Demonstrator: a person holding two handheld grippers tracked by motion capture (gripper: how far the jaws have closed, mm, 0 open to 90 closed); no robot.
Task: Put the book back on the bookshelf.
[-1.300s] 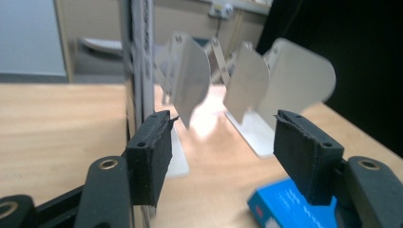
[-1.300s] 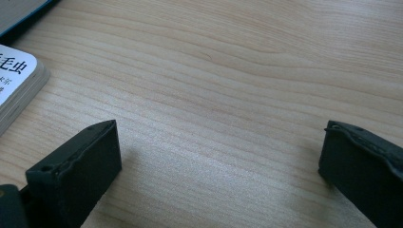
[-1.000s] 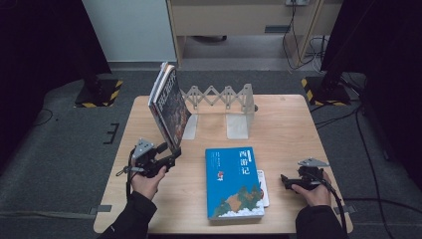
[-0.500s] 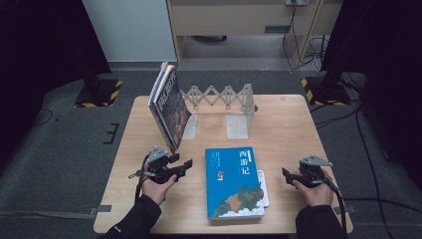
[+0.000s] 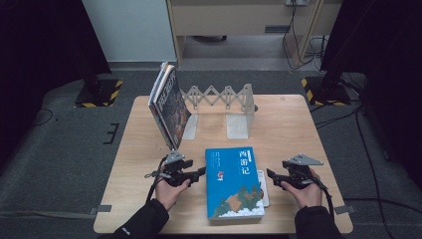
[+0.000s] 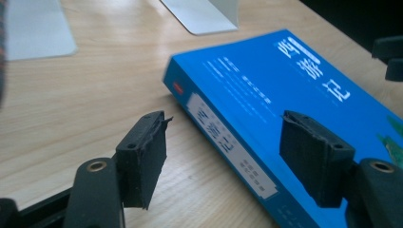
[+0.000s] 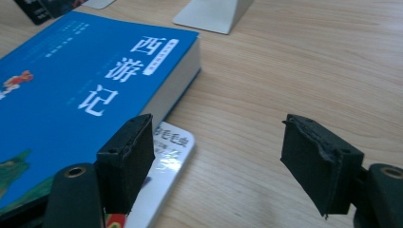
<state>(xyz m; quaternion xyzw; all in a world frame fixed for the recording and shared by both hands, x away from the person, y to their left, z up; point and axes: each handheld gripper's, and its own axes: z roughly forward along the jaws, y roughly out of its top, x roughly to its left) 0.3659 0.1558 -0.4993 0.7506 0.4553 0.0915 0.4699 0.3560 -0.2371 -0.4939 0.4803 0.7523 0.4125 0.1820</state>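
Note:
A blue book (image 5: 234,181) with white Chinese characters on its cover lies flat in the middle of the table's near half. It rests on a thin white book (image 7: 164,156) that sticks out at its right edge. My left gripper (image 5: 201,172) is low at the blue book's left edge and points right. Its jaws stand open, with the spine (image 6: 228,142) ahead between the pads and untouched. My right gripper (image 5: 271,174) points left at the book's right edge. Its jaws have just been closing partway but are still open (image 7: 223,161), with nothing between them.
Several dark-covered books (image 5: 169,107) lean upright at the left end of a grey expanding book rack (image 5: 224,94) at the back. The rack has two flat bookend feet (image 5: 238,125). Bare wood (image 5: 293,129) lies to the right of the rack.
My left hand has moved away from the leaning books, right and down to the blue book's left edge. My right hand has risen a little and shifted left towards the book, its jaws narrower.

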